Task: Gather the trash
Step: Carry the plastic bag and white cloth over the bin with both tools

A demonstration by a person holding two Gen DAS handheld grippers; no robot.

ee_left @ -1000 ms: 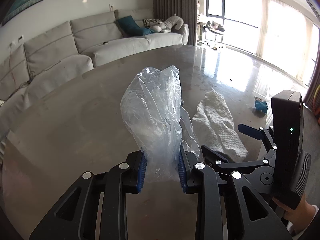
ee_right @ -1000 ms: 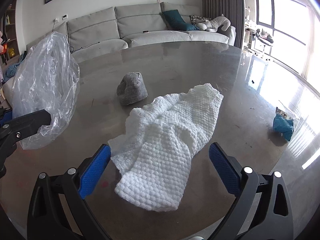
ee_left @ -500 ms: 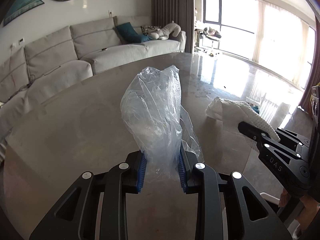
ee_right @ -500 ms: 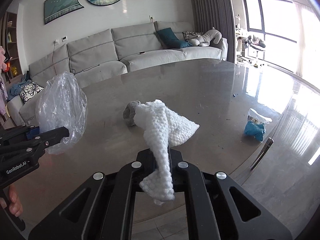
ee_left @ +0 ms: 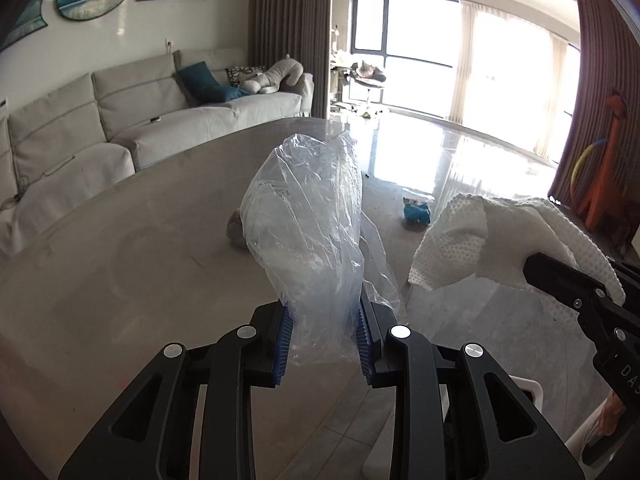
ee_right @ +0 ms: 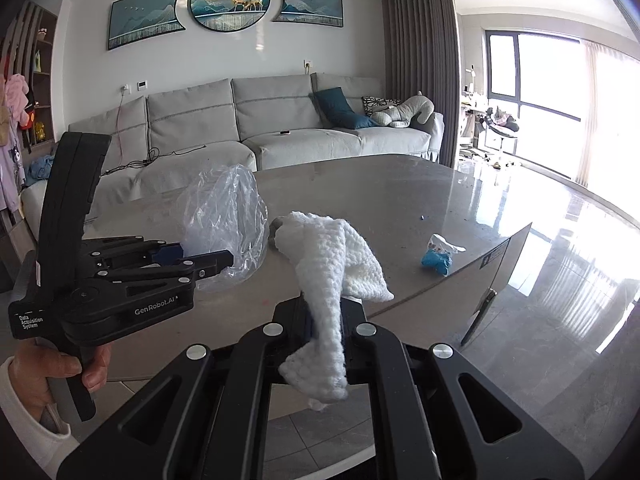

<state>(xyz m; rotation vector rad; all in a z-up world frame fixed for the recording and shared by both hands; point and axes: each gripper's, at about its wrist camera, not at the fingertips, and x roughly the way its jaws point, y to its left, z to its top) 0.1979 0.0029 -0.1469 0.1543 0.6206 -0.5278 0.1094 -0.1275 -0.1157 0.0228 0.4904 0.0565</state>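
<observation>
- Nearest us, our right gripper has its fingers pinched tight on one white, waffle-knit cloth. The cloth is off the table, one end drooping below the jaws and the rest draped forward over them. We judge this to be the trash in hand, carried toward the bag.
- Just beside it, our left gripper clamps its blue ribbed pads on the gathered neck of one clear, crinkled plastic bag. The bag stands upright above the jaws, we reckon so that it stays ready to receive things. We cannot tell from here whether its mouth is open.
- The person's hand, in a white sleeve, grips the left tool's handle.
- Farther out on the round grey stone table lie two loose pieces: one grey, lumpy felt-like wad, partly hidden behind the bag, and one small blue-and-white crumpled wrapper near the table's edge. Both look to us like trash not yet collected.
- Beyond the table stands one long, pale grey fabric sofa with cushions, against the wall.
</observation>
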